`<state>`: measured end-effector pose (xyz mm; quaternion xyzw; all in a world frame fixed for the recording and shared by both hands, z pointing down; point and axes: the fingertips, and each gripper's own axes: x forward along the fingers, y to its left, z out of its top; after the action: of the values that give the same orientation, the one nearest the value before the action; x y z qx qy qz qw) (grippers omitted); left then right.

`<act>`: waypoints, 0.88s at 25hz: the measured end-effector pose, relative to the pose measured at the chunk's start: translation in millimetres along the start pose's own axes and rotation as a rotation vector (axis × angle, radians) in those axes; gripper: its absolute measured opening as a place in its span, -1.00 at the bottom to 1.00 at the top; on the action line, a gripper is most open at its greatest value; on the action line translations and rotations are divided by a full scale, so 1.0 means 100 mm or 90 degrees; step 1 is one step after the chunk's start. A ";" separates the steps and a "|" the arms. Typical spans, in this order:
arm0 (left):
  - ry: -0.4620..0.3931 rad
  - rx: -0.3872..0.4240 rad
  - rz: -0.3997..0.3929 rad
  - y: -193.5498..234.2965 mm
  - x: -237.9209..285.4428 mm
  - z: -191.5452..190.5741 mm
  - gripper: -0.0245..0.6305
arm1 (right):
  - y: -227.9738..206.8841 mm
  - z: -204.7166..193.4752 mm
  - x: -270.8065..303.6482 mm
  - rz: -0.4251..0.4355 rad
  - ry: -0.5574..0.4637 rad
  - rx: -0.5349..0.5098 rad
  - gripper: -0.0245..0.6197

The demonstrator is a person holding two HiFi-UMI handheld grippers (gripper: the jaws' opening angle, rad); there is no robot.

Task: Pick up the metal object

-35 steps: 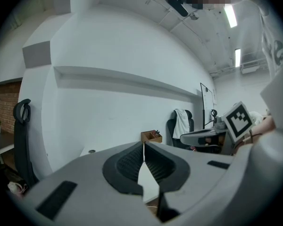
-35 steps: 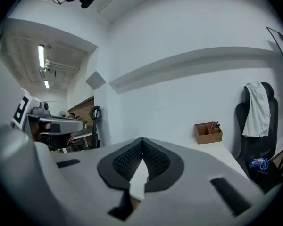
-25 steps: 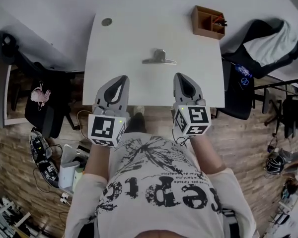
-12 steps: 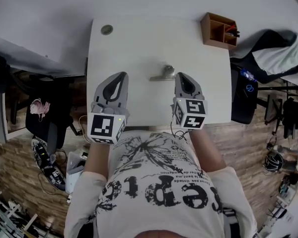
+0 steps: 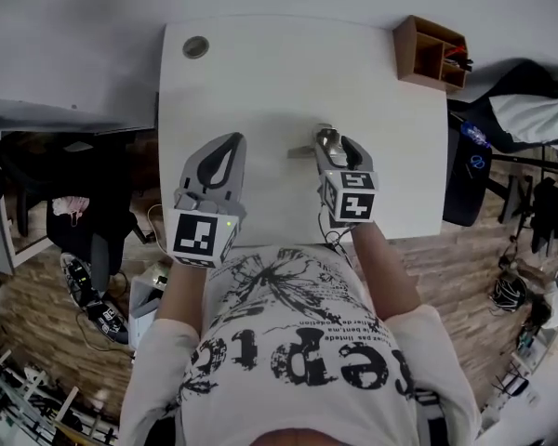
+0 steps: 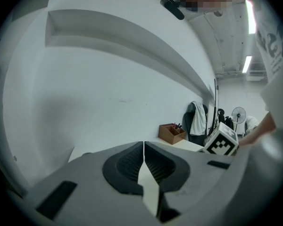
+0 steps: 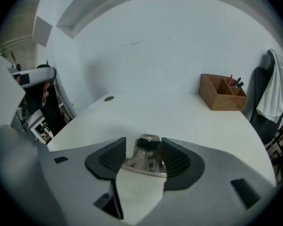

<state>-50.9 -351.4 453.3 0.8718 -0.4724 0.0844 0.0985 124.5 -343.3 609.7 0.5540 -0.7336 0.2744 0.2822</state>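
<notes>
The right gripper [image 7: 144, 157] is pinching a shiny metal clip [image 7: 142, 158]. Its two dark ribbed pads [image 7: 111, 160] press on either side of the clip's raised handle, with the jaws held apart only by the clip's width. In the head view the clip's flat grey bar sticks out toward 9 o'clock from the gripper's tip, low over the white table [image 5: 260, 82] and a little right of its middle. I cannot tell whether the clip is touching the tabletop.

The left gripper [image 6: 144, 147] has its jaws pressed together into a thin seam, with nothing between them. In the head view it sits at 9 o'clock of the right gripper, well apart from it and from the clip. It is over the near left part of the table and points toward 12 o'clock.

A wooden box [image 7: 222, 97] with open compartments stands at the table's far right corner, about 1 o'clock from the clip. A few pens [image 7: 234, 82], one red, stand in its right-hand compartment, and the left one looks bare.

A round grey cable cap [image 5: 196, 46] sits in the table at the far left corner, at 11 o'clock from the clip. A dark chair draped with a white cloth [image 7: 272, 91] stands beyond the table's right edge, at 3 o'clock of the box.
</notes>
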 end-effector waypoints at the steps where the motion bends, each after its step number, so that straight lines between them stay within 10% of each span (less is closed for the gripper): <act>1: 0.006 -0.003 0.001 0.03 0.03 -0.04 -0.89 | -0.02 -0.04 0.07 0.000 0.014 0.010 -0.21; 22: 0.072 -0.036 -0.026 0.32 0.49 -0.37 -0.89 | -0.09 -0.25 0.67 -0.016 0.187 -0.014 -0.02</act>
<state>-53.7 -399.2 504.1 0.8718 -0.4506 0.1181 0.1513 120.4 -371.1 676.1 0.5141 -0.6803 0.3410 0.3957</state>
